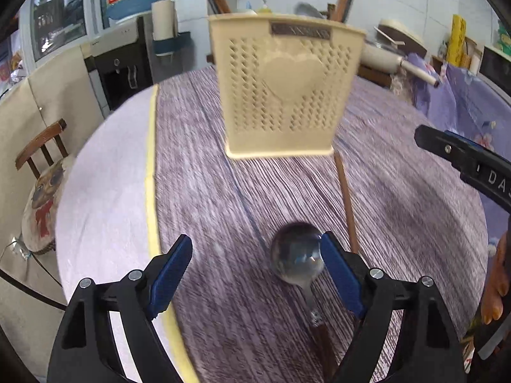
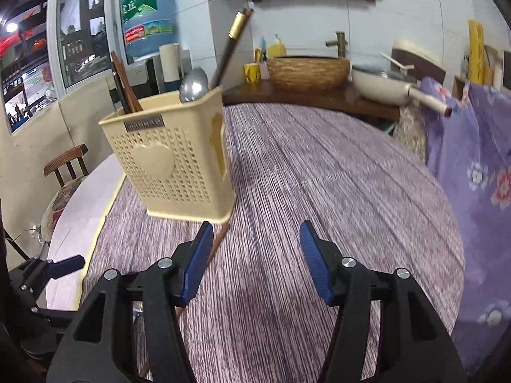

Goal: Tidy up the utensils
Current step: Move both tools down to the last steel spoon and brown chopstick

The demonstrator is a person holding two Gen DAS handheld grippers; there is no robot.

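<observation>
A cream perforated utensil holder [image 1: 284, 86] stands on the purple striped tablecloth [image 1: 223, 210]; in the right wrist view the holder [image 2: 172, 156] holds several chopsticks [image 2: 126, 86] and a metal spoon [image 2: 193, 84]. A metal spoon with a wooden handle [image 1: 295, 260] lies on the cloth between the fingers of my open left gripper [image 1: 257, 266], its bowl touching the right pad. A wooden chopstick [image 1: 346, 201] lies just right of it, and shows by the holder's base [image 2: 220, 239]. My right gripper [image 2: 255, 260] is open and empty above the cloth.
A wooden chair with a cushion [image 1: 41, 188] stands left of the table. A counter behind holds a wicker basket [image 2: 308, 71], a pan [image 2: 388, 87] and a yellow cup [image 2: 252, 72]. A floral purple cloth [image 2: 472, 172] drapes at the right. A water cooler [image 2: 147, 22] stands at back left.
</observation>
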